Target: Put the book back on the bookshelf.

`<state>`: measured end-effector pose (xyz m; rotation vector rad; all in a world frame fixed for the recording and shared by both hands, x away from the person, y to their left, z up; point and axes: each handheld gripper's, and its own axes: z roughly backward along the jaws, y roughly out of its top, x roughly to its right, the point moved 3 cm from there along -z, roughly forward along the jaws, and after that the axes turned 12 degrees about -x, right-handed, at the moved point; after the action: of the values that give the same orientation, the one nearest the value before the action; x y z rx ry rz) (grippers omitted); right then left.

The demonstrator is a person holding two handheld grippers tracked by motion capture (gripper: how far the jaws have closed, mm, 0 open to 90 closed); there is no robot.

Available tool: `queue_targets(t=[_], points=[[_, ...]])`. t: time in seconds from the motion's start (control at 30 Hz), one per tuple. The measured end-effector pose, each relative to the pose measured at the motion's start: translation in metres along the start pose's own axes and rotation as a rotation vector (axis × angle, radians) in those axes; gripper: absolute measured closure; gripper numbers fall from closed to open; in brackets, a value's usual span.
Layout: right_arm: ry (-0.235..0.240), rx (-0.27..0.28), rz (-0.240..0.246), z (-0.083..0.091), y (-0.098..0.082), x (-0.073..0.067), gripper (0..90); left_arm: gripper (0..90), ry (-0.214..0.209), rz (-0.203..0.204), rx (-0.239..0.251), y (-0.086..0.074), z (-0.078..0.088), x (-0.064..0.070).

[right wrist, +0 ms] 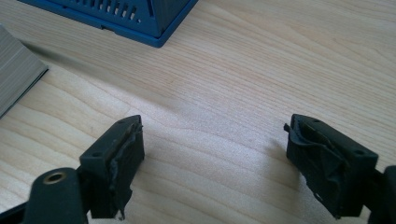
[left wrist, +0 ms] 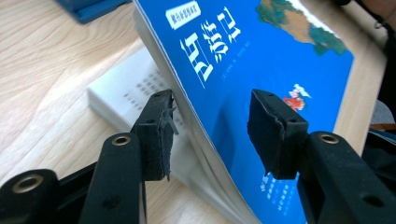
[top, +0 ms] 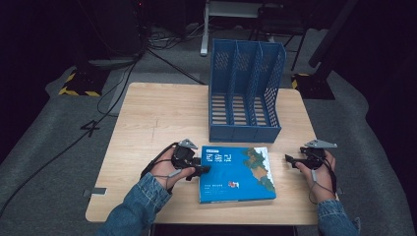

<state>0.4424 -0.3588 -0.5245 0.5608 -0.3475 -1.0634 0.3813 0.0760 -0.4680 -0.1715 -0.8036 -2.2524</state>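
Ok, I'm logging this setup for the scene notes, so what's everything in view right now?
book: one, blue cover with a map picture, near edge of the table, its cover and top pages lifted at the left edge
file rack: one, blue, three slots, far side of the table, behind the book
table: one, light wood
cables: several, black, on the grey floor at the far left
left gripper: black, fingers either side of the book's lifted cover edge
right gripper: black, open over bare table, right of the book
sleeves: two, blue denim

Book cut off at left edge.
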Motion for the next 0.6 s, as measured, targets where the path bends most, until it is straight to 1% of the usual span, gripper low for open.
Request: queue_targets(t=[0.1, 0.17, 0.23, 0.27, 0.3, 0.33, 0.37, 0.4, 0.43, 0.47, 0.5, 0.53, 0.57, 0.6], points=[[-0.001, 0.000, -0.001, 0.000, 0.000, 0.000, 19.4, 51.0, -0.036, 0.007, 0.024, -0.003, -0.011, -0.002], [-0.001, 0.000, -0.001, 0.000, 0.000, 0.000, 19.4, 51.1, -0.035, 0.007, 0.023, -0.003, -0.012, -0.004], [-0.001, 0.000, -0.001, 0.000, 0.000, 0.000, 19.4, 50.8, -0.051, 0.016, 0.026, -0.004, -0.013, -0.006], [-0.001, 0.000, -0.001, 0.000, 0.000, 0.000, 19.4, 49.8, -0.057, 0.028, 0.026, -0.004, -0.013, -0.007], [-0.001, 0.000, -0.001, 0.000, 0.000, 0.000, 19.4, 48.0, -0.056, 0.046, 0.009, -0.006, -0.014, -0.008], [-0.001, 0.000, -0.001, 0.000, 0.000, 0.000, 19.4, 47.4, -0.050, 0.060, -0.026, -0.009, -0.017, -0.009], [-0.001, 0.000, -0.001, 0.000, 0.000, 0.000, 19.4, 47.9, -0.066, 0.055, -0.065, -0.013, -0.022, -0.008], [-0.001, 0.000, -0.001, 0.000, 0.000, 0.000, 19.4, 45.3, -0.070, 0.068, -0.061, -0.014, -0.022, -0.005], [-0.001, 0.000, -0.001, 0.000, 0.000, 0.000, 19.4, 46.8, -0.062, 0.047, -0.095, -0.013, -0.021, -0.001], [-0.001, 0.000, 0.001, 0.000, 0.000, 0.000, 19.4, 49.7, -0.045, 0.016, -0.117, -0.012, -0.022, 0.004], [0.000, 0.001, 0.003, 0.000, 0.000, 0.000, 19.4, 48.1, -0.030, -0.005, -0.126, -0.012, -0.022, 0.006], [0.000, 0.001, 0.003, 0.000, 0.000, 0.000, 19.4, 48.1, -0.011, -0.015, -0.134, -0.011, -0.022, 0.007], [0.000, 0.000, 0.002, 0.000, 0.000, -0.001, 19.4, 48.1, -0.012, -0.022, -0.134, -0.011, -0.023, 0.008], [0.000, 0.001, 0.003, 0.000, 0.000, -0.001, 19.4, 47.9, -0.022, -0.020, -0.131, -0.011, -0.023, 0.007]])
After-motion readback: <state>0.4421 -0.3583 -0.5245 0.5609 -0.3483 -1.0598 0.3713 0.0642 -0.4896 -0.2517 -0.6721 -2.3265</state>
